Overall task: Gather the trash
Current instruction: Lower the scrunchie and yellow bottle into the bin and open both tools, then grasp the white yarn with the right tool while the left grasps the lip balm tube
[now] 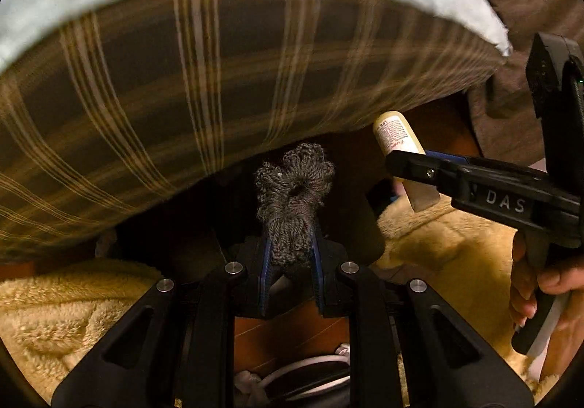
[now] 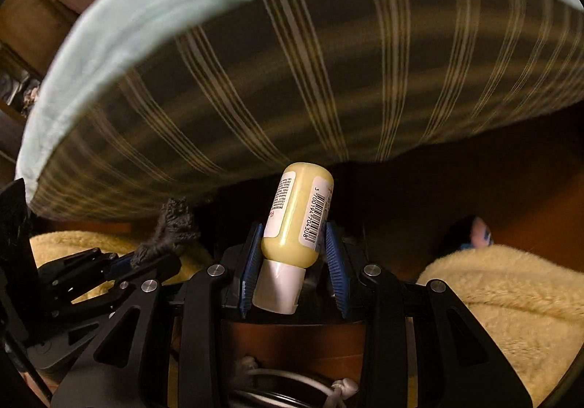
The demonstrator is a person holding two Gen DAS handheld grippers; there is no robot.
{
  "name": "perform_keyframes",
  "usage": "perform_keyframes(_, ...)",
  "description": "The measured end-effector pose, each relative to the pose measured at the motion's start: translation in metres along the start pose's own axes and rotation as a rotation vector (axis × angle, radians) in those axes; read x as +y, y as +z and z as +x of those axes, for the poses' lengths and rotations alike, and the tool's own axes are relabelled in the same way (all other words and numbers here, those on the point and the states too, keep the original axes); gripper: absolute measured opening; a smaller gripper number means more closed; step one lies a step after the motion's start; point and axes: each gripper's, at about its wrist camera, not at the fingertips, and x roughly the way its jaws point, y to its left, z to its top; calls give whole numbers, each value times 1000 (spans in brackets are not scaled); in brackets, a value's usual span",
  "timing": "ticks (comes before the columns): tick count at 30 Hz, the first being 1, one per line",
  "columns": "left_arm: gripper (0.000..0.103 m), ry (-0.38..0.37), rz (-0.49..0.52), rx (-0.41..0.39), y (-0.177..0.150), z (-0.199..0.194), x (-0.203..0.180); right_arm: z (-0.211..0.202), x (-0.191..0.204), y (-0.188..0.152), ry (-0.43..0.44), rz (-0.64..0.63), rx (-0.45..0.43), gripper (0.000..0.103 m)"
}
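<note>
My left gripper (image 1: 291,258) is shut on a grey crocheted yarn piece (image 1: 292,189), which sticks up from between its blue pads. In the right wrist view, my right gripper (image 2: 294,258) is shut on a small yellow bottle (image 2: 297,214) with a white cap and a barcode label, cap end toward the camera. From the left wrist view the right gripper (image 1: 412,167) reaches in from the right, held by a hand, with the yellow bottle (image 1: 396,132) in it. The right wrist view shows the left gripper (image 2: 120,262) at lower left with the yarn piece (image 2: 171,225).
A large striped cushion (image 1: 219,79) with a pale blue top fills the upper part of both views, blurred. Cream fleece blankets (image 1: 65,316) (image 2: 503,298) lie left and right below. A brown wooden floor (image 2: 474,196) shows between them. White cable (image 2: 321,389) lies beneath the grippers.
</note>
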Motion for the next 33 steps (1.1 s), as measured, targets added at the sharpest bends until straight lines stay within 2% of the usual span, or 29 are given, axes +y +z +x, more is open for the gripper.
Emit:
perform_keyframes(4, 20, -6, 5, 44, -2, 18, -1, 18, -5, 0, 5, 24, 39, 36)
perform_keyframes(7, 27, -10, 8, 61, -4, 26, -3, 23, -6, 0, 8, 35, 46, 37)
perform_keyframes(8, 33, -7, 8, 65, -3, 27, -3, 24, -7, 1, 11, 41, 48, 37)
perform_keyframes(10, 35, -3, 6, 65, -2, 29, -3, 26, -8, 2, 9, 44, 42, 47)
perform_keyframes(11, 38, 2, 4, 66, -1, 29, -1, 24, -8, 3, 0, 44, 31, 59)
perform_keyframes(13, 47, 20, -3, 60, -1, 25, 2, 17, -7, 5, -8, 40, 11, 64)
perform_keyframes(16, 67, 26, 0, 38, 1, 10, 4, -9, -4, 11, -31, 22, -61, 75)
perform_keyframes(18, 83, 16, 5, -3, 4, -10, 4, -28, -1, 15, -47, -1, -122, 88)
perform_keyframes(20, 86, 21, 7, -42, 9, -29, 2, -50, 3, 19, -51, -29, -184, 94)
perform_keyframes(27, 93, 33, 1, -211, 39, -105, 4, -127, 16, 52, -46, -65, -369, 99)
perform_keyframes(30, 93, 49, 5, -262, 60, -127, 11, -143, 15, 71, -61, -62, -429, 99)
perform_keyframes(33, 93, 98, 2, -300, 86, -141, 22, -151, 21, 97, -61, -77, -467, 99)
